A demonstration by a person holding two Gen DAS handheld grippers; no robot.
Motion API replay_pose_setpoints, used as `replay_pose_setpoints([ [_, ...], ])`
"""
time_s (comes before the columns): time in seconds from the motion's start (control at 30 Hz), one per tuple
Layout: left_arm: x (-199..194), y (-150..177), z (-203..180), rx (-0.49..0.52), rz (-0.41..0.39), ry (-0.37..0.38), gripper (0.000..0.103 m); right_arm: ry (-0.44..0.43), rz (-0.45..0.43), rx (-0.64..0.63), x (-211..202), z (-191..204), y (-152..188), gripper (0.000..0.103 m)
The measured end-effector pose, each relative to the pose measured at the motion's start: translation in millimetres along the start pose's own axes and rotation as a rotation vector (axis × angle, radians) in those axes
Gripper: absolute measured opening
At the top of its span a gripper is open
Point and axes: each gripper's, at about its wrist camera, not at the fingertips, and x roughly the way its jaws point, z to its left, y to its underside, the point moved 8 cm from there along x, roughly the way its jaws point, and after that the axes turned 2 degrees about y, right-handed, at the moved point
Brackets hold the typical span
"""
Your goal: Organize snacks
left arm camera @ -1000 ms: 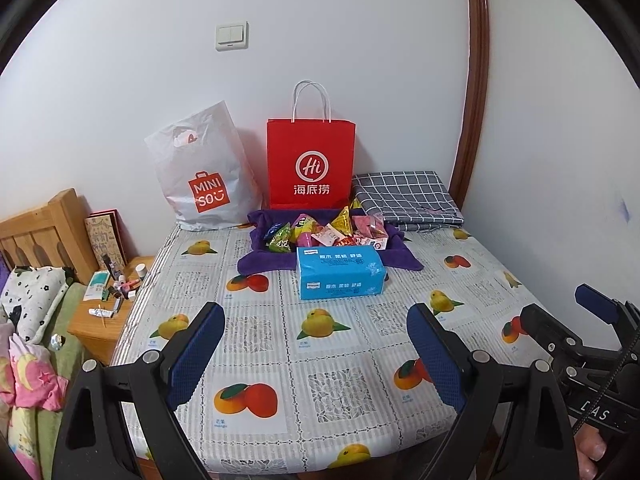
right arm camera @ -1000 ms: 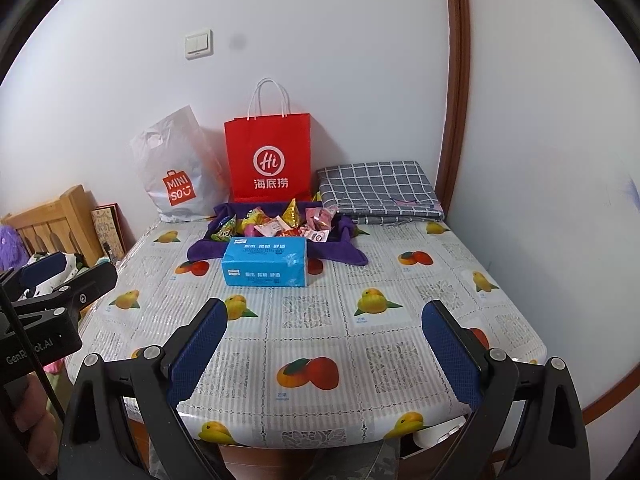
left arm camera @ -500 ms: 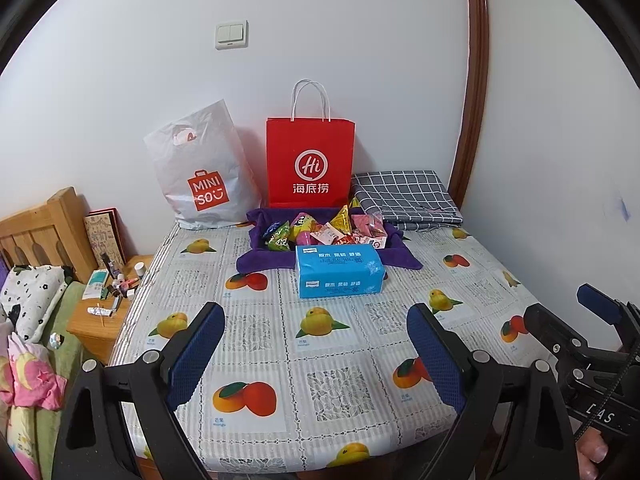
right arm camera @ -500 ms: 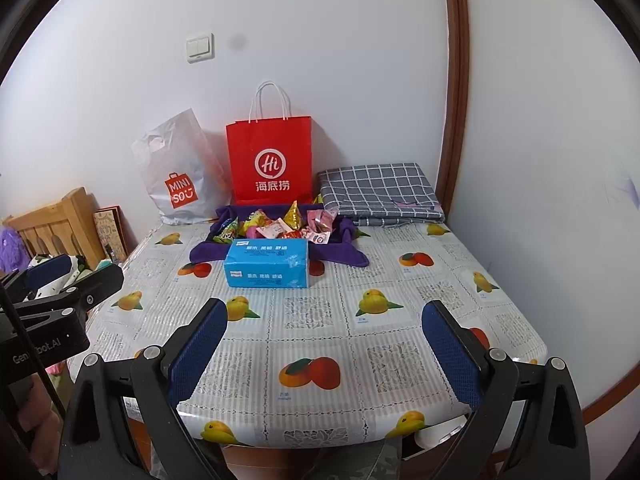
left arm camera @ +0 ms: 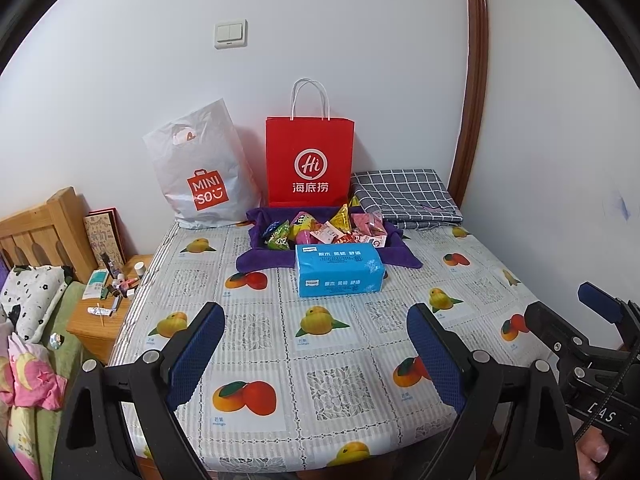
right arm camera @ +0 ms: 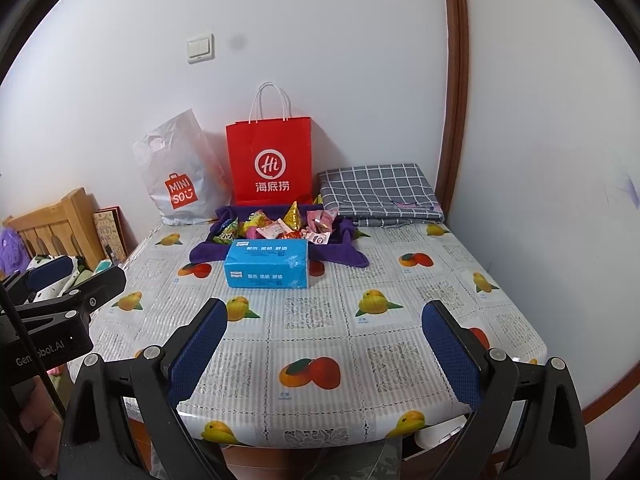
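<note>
I hold my left gripper [left arm camera: 316, 348] and right gripper [right arm camera: 324, 344] with fingers wide apart, empty, over the table [left arm camera: 260, 328], snacks [left arm camera: 324, 230] at 12 o'clock behind the tissue box [left arm camera: 340, 270].

Even, soft indoor light was seen; faint shadows cast behind bags; strong fisheye bending, dark corners; focus sharp.

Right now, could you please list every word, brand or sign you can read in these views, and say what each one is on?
"MINISO": white bag.
"Hi" above "海底捞": red bag.
White Chinese text on the blue tissue pack: too small to read.
"Gen…bot.AI", partly hidden: left hand-held gripper, seen from the right wrist.
"芒果": tablecloth, under a mango.
Snack wrappers: too small to read.
</note>
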Motion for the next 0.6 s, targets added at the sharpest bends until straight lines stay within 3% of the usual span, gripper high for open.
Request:
replay_pose_setpoints([
  [0.6, 0.0, 0.2, -0.9, 0.005, 0.003, 0.005, 0.092, 0.001, -0.006, 0.003, -0.9, -0.7, -1.0, 0.097],
])
